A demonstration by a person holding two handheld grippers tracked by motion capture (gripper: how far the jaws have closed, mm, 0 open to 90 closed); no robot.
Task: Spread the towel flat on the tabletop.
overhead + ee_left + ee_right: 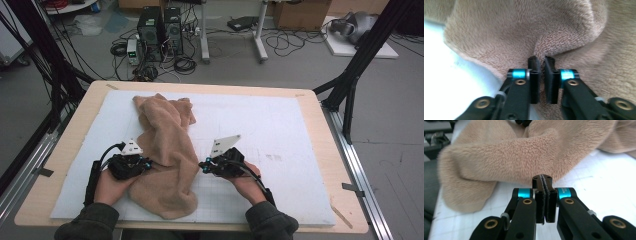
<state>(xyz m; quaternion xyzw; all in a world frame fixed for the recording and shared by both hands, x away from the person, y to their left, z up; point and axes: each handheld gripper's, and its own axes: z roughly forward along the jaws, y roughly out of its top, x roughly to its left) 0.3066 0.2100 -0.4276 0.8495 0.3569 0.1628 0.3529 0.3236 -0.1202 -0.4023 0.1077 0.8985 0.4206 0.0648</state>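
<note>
Black fingers (541,65) of the left gripper (145,164) sit low in the left gripper view, nearly pressed together and pinching a thin ridge of the tan towel (167,150), which puckers upward from between them. In the right gripper view the right gripper (543,180) has its pads flat against each other, tips at the towel's lower edge; whether a sliver of hem is caught there I cannot tell.

In the high view the towel lies crumpled down the middle-left of the white mat (300,130) on the table (320,107), one lobe toward the upper left, a fuller one at the bottom centre, with one gripper at each flank.

To do this step well, I judge both hands should draw apart evenly and low over the mat, keeping the cloth taut without tugging it free, and the right grip should be confirmed first.
</note>
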